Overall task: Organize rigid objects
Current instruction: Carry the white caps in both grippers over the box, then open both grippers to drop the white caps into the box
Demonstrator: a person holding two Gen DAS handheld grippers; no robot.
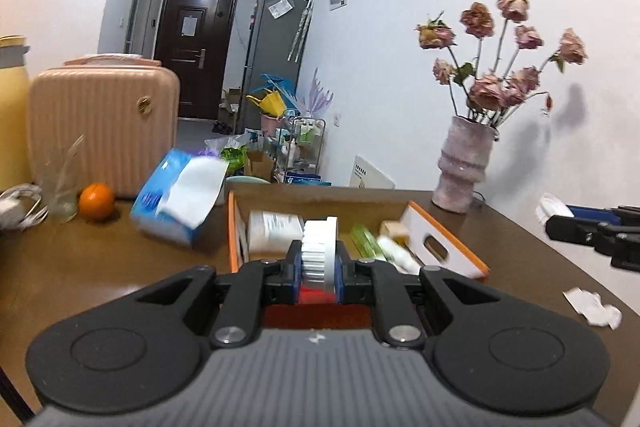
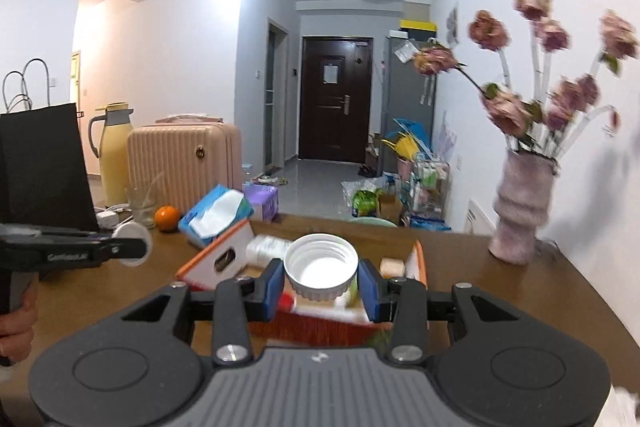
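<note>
An orange-rimmed white storage box [image 1: 442, 245] stands on the brown table and holds several bottles and packs. My left gripper [image 1: 319, 259] is shut on a white ribbed lid [image 1: 320, 247], held on edge above the box's near side. In the right wrist view my right gripper [image 2: 322, 285] is shut on a white screw cap [image 2: 321, 269], open side up, above the same box [image 2: 218, 259]. The left gripper also shows in the right wrist view [image 2: 132, 247] at the left, and the right gripper in the left wrist view [image 1: 554, 223] at the right.
A blue tissue pack [image 1: 180, 199], an orange [image 1: 96, 201], a glass [image 1: 62, 187] and a pink suitcase [image 1: 104, 123] stand at the left. A vase of dried roses [image 1: 464, 167] stands at the right by the wall. Crumpled paper [image 1: 594, 309] lies near the right edge.
</note>
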